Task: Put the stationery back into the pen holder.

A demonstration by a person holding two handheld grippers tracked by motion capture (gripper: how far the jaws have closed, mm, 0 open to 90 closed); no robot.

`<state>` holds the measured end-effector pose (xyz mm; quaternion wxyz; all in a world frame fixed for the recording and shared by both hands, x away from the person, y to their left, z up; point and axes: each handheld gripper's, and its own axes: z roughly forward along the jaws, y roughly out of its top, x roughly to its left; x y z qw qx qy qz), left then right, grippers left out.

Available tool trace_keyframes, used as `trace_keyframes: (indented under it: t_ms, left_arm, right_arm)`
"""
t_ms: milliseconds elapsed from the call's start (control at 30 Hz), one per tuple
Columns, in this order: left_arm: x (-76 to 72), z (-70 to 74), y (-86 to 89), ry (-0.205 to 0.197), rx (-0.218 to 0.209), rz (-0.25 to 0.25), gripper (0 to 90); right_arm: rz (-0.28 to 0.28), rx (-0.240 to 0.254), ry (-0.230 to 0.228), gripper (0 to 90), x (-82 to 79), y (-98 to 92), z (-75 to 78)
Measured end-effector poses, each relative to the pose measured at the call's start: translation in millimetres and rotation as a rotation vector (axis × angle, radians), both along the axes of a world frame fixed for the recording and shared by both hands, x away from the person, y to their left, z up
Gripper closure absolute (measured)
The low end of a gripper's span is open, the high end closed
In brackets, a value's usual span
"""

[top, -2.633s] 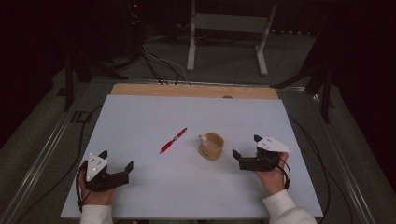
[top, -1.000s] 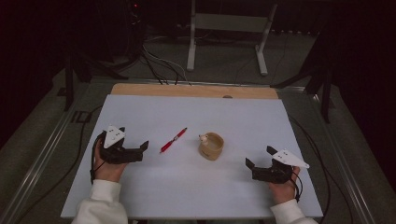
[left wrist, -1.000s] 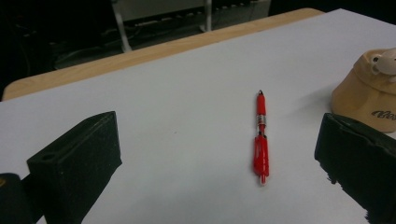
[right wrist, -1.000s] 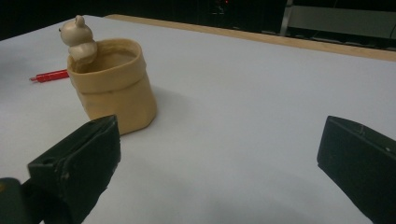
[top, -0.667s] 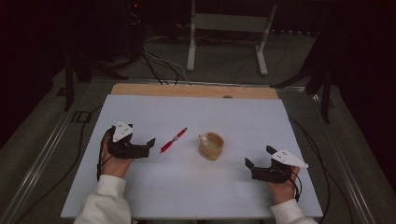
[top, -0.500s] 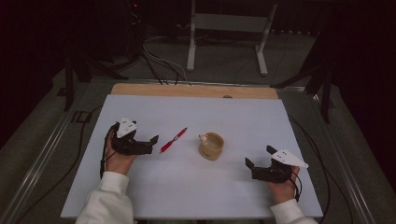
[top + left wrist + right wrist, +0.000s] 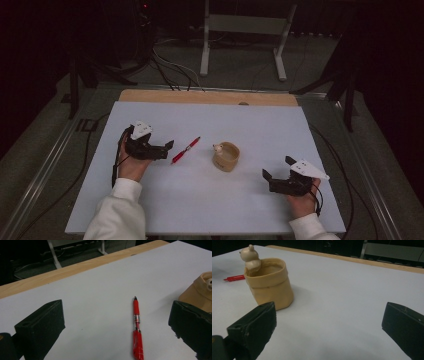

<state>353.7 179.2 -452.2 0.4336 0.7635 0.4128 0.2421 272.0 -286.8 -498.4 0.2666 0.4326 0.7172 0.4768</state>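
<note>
Pen (image 7: 137, 332) lies between open left tongs (image 7: 117, 327), its rear end cut off.

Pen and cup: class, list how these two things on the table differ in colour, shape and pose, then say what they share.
Colour: the pen is red with a clear middle band; the cup is tan.
Shape: the pen is thin and long; the cup is squat, round and open-topped, with a small bear figure on its rim.
Pose: the pen lies flat; the cup stands upright.
Both rest on the white table, untouched by either gripper.
</note>
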Motion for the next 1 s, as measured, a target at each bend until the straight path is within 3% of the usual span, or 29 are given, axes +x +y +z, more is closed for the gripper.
trace_keyframes:
  t_ms: [367, 1000]
  left_arm:
    - [14.6, -4.1, -12.9, 0.031, 0.032, -0.018, 1.0]
    - [38.2, -26.5, -34.4, 0.105, 0.056, -0.018, 1.0]
  right_arm:
    - [0.002, 0.000, 0.004, 0.0, 1.0, 0.5, -0.6]
    - [0.003, -0.002, 0.004, 0.0, 1.7, 1.5, -0.7]
